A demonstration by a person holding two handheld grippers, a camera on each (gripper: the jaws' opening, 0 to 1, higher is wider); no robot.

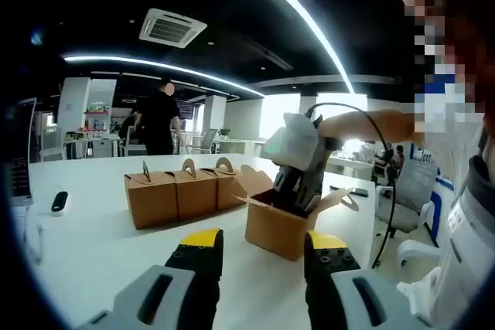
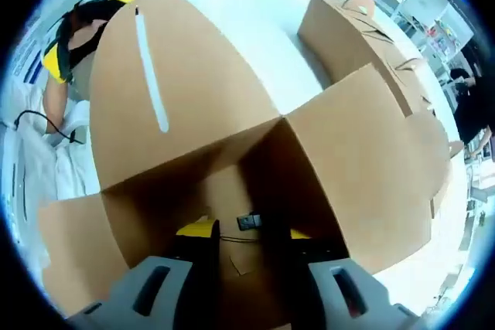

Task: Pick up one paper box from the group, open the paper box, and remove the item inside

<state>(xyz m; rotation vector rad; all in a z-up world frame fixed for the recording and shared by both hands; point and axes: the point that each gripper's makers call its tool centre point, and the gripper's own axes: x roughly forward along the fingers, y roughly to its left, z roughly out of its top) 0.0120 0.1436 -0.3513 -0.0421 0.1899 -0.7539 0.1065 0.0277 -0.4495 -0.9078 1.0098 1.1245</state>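
An open brown paper box (image 1: 277, 228) stands on the white table (image 1: 100, 245) with its flaps spread. My right gripper (image 1: 298, 191) reaches down into it from above. In the right gripper view its yellow-tipped jaws (image 2: 247, 233) are deep inside the box (image 2: 232, 137), apart, and a small dark item (image 2: 247, 222) with a thin thread lies between the tips. My left gripper (image 1: 264, 246) hovers low over the table just in front of the open box, with its jaws wide apart and nothing between them.
Three closed brown boxes (image 1: 186, 193) with handle tabs stand in a row left of the open one, also seen as closed boxes (image 2: 363, 28). A black oval device (image 1: 59, 201) lies at the table's left. A person in black (image 1: 158, 117) stands far behind.
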